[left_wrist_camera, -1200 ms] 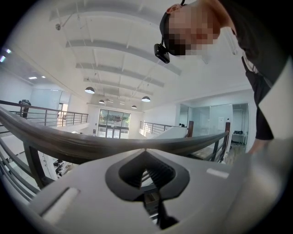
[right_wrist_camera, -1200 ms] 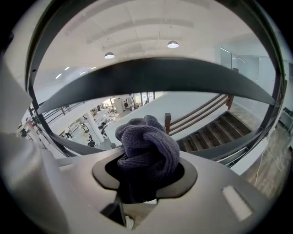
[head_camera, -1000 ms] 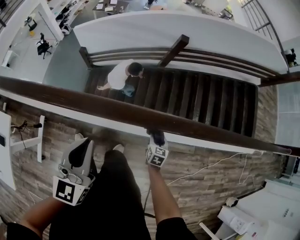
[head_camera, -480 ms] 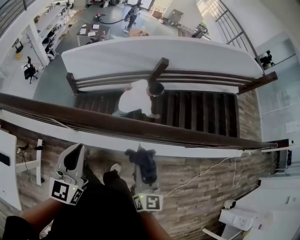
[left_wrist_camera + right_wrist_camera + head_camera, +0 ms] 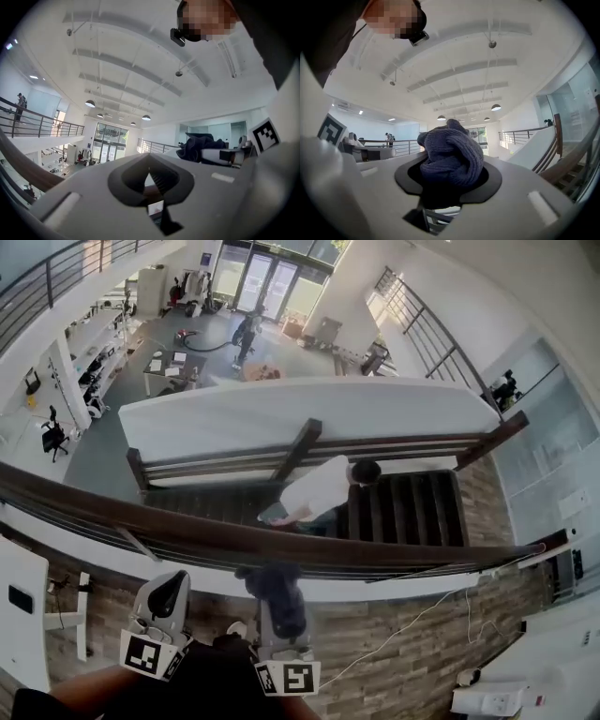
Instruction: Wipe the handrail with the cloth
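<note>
My right claw point(image 5: 280, 607) clamps the cloth point(image 5: 452, 152) mid-bunch near the handrail point(image 5: 178, 532); soft and light, it should hold. My left claw point(image 5: 150, 182) is closed, empty.

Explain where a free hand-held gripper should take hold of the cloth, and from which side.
Grip the bunched wad of the cloth sticking out past the right hand-held gripper, coming from the handrail side: only that end is free.
</note>
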Action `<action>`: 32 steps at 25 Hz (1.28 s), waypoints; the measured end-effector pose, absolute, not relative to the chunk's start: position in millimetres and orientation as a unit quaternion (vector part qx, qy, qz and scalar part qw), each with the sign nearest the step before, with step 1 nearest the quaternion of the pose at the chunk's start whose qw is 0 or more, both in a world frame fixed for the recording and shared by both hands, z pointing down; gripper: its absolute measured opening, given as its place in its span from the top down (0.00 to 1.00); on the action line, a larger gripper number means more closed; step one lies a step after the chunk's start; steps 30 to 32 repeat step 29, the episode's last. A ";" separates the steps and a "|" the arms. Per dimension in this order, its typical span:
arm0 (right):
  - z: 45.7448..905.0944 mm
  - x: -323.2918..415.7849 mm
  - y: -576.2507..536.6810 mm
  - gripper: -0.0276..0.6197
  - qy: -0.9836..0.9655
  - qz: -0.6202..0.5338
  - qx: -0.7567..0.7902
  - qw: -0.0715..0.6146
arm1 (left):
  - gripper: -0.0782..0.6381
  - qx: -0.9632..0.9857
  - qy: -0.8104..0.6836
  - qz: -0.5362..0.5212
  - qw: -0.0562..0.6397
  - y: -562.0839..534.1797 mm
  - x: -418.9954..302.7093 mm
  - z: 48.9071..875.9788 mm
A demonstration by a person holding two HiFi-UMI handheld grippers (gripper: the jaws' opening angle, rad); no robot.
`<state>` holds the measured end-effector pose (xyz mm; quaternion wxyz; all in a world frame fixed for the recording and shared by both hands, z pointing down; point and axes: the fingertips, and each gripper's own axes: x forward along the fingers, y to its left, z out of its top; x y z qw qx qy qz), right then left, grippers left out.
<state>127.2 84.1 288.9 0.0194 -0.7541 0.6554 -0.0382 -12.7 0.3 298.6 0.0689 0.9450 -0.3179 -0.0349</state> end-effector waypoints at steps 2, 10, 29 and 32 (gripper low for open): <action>294.7 125.3 77.3 0.72 0.658 -0.045 -0.752 0.014 | 0.89 0.942 -0.328 -0.031 0.064 -7.6 -20.1 301.4; 296.3 107.5 38.7 0.73 0.678 -0.019 -0.735 0.013 | 0.89 0.930 -0.361 -0.042 0.051 -32.7 -43.5 304.7; 313.7 107.7 17.0 0.73 0.664 -0.002 -0.748 0.002 | 0.89 0.928 -0.367 -0.045 0.049 -61.2 -42.8 325.6; 313.7 107.7 17.0 0.73 0.664 -0.002 -0.748 0.002 | 0.89 0.928 -0.367 -0.045 0.049 -61.2 -42.8 325.6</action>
